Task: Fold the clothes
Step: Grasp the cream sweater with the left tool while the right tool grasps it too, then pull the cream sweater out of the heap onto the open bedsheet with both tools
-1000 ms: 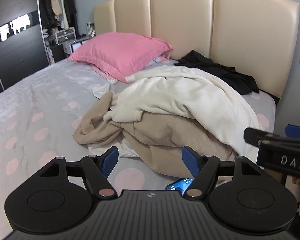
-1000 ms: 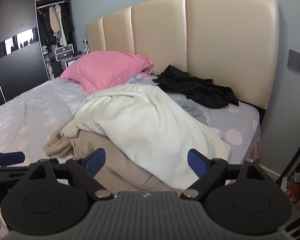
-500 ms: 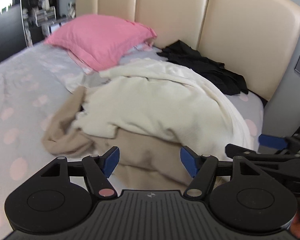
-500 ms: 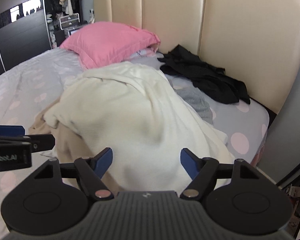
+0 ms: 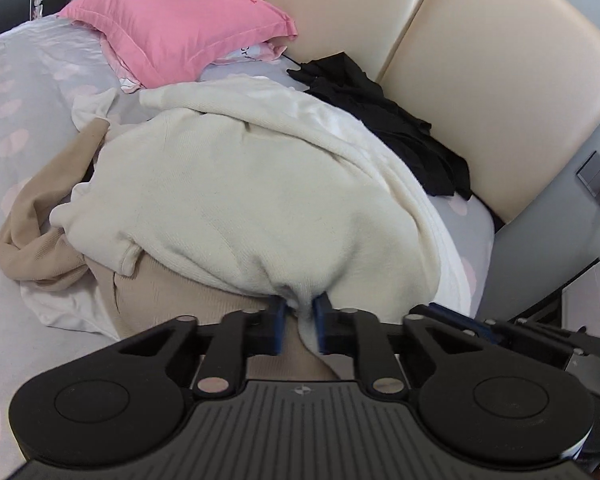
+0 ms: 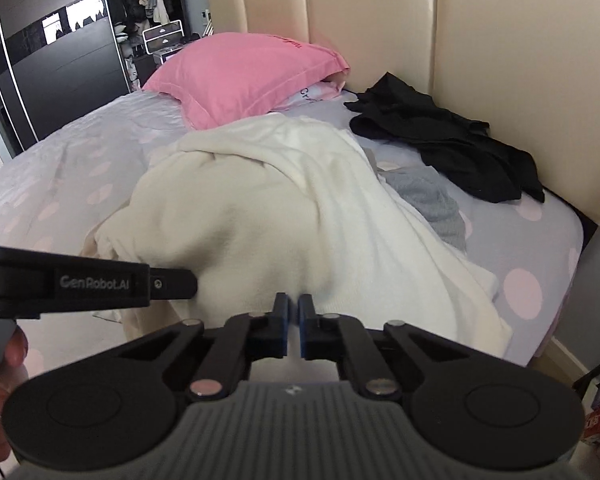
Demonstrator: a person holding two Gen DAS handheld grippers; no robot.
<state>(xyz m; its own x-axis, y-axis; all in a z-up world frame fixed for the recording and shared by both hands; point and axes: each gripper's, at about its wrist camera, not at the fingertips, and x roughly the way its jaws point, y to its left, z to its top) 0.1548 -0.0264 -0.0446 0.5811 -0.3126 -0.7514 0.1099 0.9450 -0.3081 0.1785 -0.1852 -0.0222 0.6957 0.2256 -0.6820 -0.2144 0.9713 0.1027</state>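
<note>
A cream knit garment (image 5: 260,200) lies heaped on a beige garment (image 5: 168,300) on the bed. My left gripper (image 5: 300,314) is shut on the cream garment's near hem, with cloth bunched between its blue pads. In the right wrist view the same cream garment (image 6: 260,216) fills the middle, and my right gripper (image 6: 294,312) is shut on its near edge a little further right. The left gripper (image 6: 180,282) pokes in from the left, touching the cloth. The right gripper (image 5: 496,326) shows low on the right in the left wrist view.
A black garment (image 6: 452,148) lies by the padded headboard (image 6: 500,40), with a grey one (image 6: 432,200) beside the cream heap. A pink pillow (image 6: 252,72) sits at the bed's head. Spotted sheet (image 6: 60,184) stretches left; a dark wardrobe (image 6: 60,60) stands beyond. A hand (image 6: 0,360) holds the left gripper.
Both grippers moved forward and down onto the clothes heap. Both were open a second ago and have now shut on the cream garment's near edge.
</note>
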